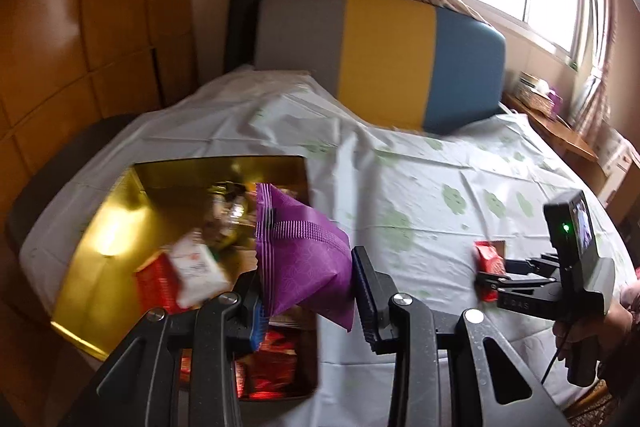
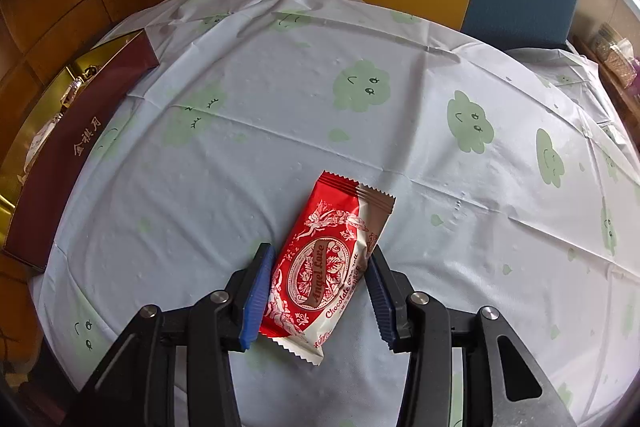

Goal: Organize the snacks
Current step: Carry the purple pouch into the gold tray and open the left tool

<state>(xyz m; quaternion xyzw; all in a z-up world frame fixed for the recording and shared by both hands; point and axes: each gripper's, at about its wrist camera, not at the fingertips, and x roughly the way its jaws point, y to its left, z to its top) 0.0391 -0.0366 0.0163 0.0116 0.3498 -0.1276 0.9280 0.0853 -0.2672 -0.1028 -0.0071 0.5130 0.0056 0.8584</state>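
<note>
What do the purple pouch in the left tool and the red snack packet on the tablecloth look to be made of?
Purple pouch: seemingly matte plastic film, judging by its ribbed heat-sealed top edge and puffy, creased body. Red snack packet: glossy printed plastic film, possibly foil-lined; its ends are zigzag-cut and crimped. Tablecloth: thin plastic sheet by the look, with sharp fold creases and a slight sheen.

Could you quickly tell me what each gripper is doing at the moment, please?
Left gripper: jaws around the purple snack packet above the gold box; firm closure cannot be told.
Right gripper: jaws open, straddling the red Angel Love packet on the tablecloth.
</note>
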